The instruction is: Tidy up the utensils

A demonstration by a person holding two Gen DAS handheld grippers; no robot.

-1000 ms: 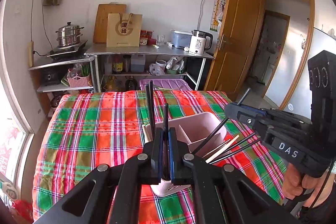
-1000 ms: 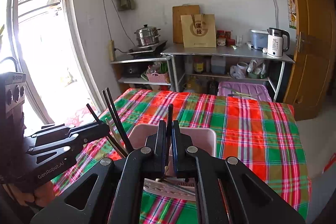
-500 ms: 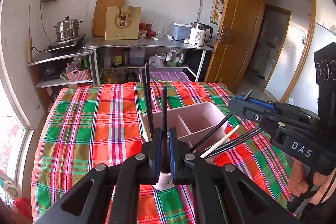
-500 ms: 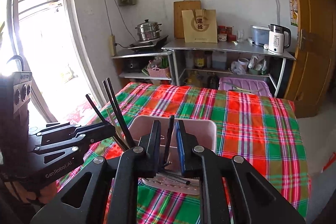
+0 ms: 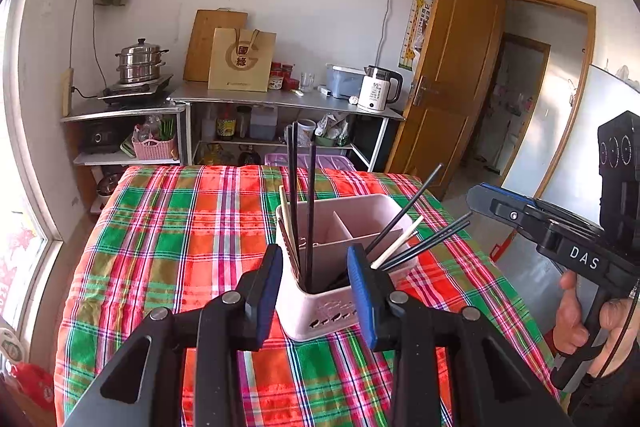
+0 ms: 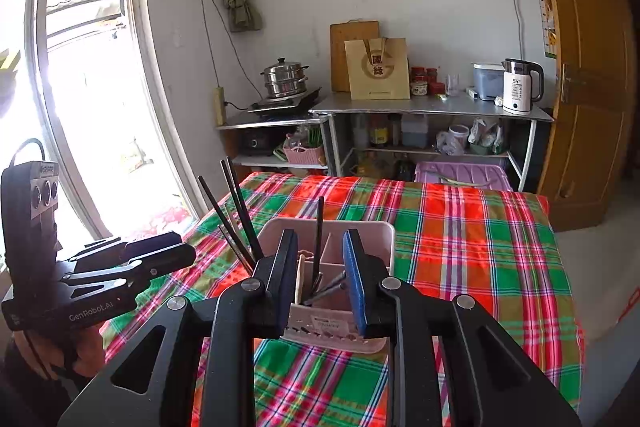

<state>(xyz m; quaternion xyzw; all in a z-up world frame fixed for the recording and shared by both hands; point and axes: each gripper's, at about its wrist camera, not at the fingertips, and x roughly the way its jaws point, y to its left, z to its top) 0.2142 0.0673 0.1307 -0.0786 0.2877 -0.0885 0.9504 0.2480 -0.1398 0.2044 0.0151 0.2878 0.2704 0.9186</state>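
Note:
A pink utensil holder (image 5: 320,311) with divided compartments stands on the plaid tablecloth (image 5: 180,227). Black chopsticks (image 5: 294,187) rise from its left compartment, and more black ones (image 5: 416,227) and a pale one (image 5: 396,243) lean out to the right. My left gripper (image 5: 315,255) is just in front of the holder, its jaws opening. One black chopstick (image 5: 310,207) stands between its blue pads, touching neither. My right gripper (image 6: 321,239) is opening too, with a black chopstick (image 6: 319,227) standing free between its pads in the holder (image 6: 384,231). Each gripper shows in the other's view: the right (image 5: 486,201), the left (image 6: 186,249).
A person's hand (image 5: 576,323) holds the right gripper's handle. Beyond the table is a metal shelf unit with a white kettle (image 5: 378,93), a paper bag (image 5: 242,61) and a steamer pot (image 5: 140,61). A wooden door (image 5: 452,67) is at the right, a bright window (image 6: 80,87) at the left.
Both grippers were shut on a black chopstick each and have opened. Both drew back a little from the holder. The two chopsticks stay standing in it.

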